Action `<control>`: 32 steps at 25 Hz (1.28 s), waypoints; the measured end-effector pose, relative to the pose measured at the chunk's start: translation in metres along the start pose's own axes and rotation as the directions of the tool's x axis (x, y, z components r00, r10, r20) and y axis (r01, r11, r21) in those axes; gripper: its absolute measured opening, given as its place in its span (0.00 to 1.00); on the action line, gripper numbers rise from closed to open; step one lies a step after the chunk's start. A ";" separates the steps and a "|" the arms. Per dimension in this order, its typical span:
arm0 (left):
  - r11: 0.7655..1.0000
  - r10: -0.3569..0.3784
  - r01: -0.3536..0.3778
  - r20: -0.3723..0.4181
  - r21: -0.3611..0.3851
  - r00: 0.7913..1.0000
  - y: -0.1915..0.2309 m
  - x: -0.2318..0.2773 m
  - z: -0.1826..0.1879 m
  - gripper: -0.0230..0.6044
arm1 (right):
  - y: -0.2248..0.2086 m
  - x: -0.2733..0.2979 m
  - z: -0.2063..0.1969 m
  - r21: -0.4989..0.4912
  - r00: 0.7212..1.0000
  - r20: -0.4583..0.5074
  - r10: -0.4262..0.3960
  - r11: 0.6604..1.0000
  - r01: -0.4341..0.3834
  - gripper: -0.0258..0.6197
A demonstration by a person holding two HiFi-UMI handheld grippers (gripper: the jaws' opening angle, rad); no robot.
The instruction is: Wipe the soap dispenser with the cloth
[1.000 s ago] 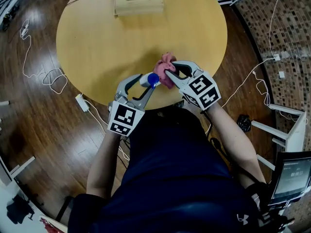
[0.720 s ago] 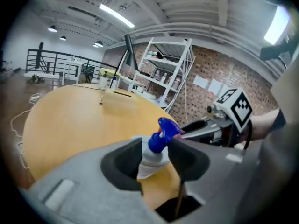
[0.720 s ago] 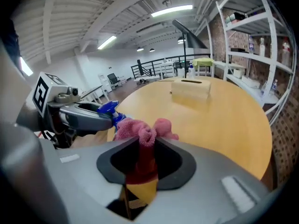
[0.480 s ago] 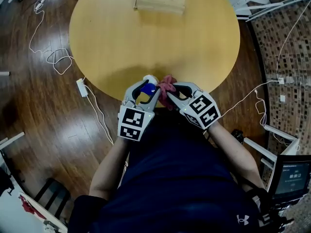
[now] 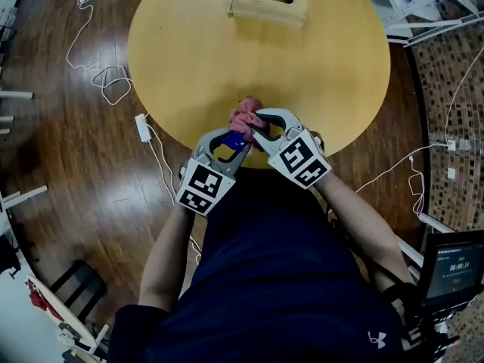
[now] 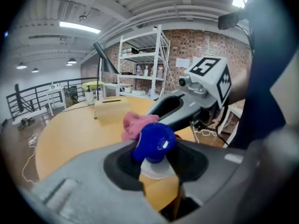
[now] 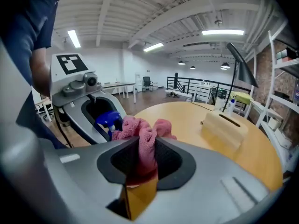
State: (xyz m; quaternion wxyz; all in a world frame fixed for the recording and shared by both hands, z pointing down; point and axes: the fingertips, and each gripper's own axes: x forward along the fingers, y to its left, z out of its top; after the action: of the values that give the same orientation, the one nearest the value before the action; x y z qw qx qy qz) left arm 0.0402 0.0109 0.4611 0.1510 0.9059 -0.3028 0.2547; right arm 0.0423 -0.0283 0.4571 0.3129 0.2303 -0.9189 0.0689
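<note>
While the left gripper (image 5: 233,142), jaws just closing, clamps the soap dispenser (image 6: 154,143) at its neck, the right gripper (image 5: 255,125) pinches the cloth (image 7: 145,136) right against the far side of its blue cap.

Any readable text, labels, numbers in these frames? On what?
None reads clearly.
Monitor screen: text too small to read.
Shirt: white logo, no words.
Left gripper (jaws just closing on the soap dispenser), right gripper: square markers, no letters.
Wall papers: blurred.
Soap dispenser, cloth: no label visible.
</note>
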 end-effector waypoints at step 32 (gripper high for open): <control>0.990 0.141 -0.141 -0.031 0.013 0.990 0.006 -0.023 -0.022 0.24 | 0.031 -0.003 -0.037 0.140 0.995 -0.051 0.091 0.987 -0.083 0.19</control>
State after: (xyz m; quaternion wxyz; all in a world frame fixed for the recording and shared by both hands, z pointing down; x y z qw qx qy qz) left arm 0.0131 0.0262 0.4671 0.1324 0.8789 -0.3622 0.2806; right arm 0.0498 0.0100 0.4849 0.3192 0.2088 -0.9118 0.1522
